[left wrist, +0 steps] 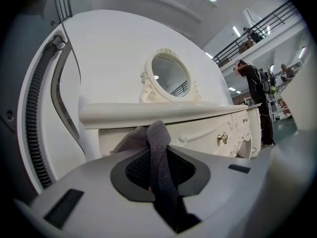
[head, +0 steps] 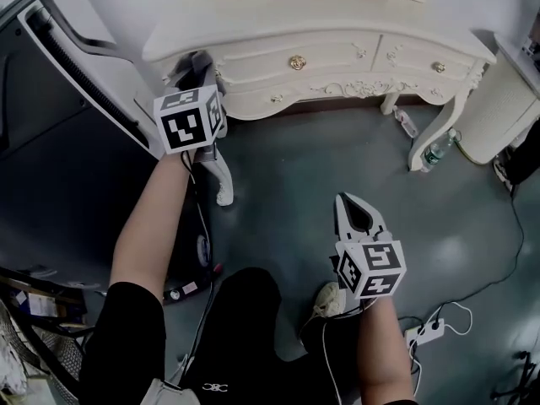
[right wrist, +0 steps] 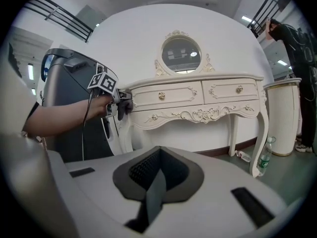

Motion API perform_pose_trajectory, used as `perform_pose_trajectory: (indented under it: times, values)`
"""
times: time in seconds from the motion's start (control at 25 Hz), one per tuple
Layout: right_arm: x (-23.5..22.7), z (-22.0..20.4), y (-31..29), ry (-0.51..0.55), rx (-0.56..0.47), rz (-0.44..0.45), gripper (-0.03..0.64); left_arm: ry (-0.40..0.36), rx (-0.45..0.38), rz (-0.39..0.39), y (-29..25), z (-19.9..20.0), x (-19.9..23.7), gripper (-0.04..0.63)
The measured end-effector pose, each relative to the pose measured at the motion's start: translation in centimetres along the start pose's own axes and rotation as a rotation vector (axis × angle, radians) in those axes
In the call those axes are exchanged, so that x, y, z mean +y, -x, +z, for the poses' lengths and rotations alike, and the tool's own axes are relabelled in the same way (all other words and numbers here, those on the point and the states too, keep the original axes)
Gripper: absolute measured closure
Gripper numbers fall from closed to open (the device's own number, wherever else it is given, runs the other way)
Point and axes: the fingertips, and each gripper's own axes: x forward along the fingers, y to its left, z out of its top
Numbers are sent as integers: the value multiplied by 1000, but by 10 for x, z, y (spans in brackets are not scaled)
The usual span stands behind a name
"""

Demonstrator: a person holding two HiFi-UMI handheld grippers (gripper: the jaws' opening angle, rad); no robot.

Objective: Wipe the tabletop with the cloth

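A cream dressing table (head: 321,34) with carved drawers stands ahead. My left gripper (head: 197,67) is raised to the table's left end, just below the tabletop edge (left wrist: 163,111), and is shut on a grey cloth (left wrist: 159,150). The cloth (head: 191,64) bunches out past the jaw tips. In the right gripper view the left gripper (right wrist: 119,102) and the cloth show at the table's left corner (right wrist: 130,89). My right gripper (head: 343,201) hangs low over the floor, away from the table, with its jaws (right wrist: 157,157) shut on nothing.
A large dark grey and white machine (head: 59,116) stands to the left. There is an oval mirror (left wrist: 170,76) on the table. A bottle (head: 434,152) lies by the right table leg, beside a white ribbed bin (head: 506,108). Cables and a power strip (head: 426,332) lie on the floor. A person (left wrist: 255,83) stands beyond.
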Motion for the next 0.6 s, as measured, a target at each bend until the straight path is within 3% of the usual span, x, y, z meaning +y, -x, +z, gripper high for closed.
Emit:
perform_pose_trajectory:
  times: [0.36,0.6]
  values:
    - [28,0,-34,51,0,71,609,-82,7,-48,5,8,-29,532]
    - [49,21,-47,66,-46,128,609,-61,2,-22,6,13,-37,531]
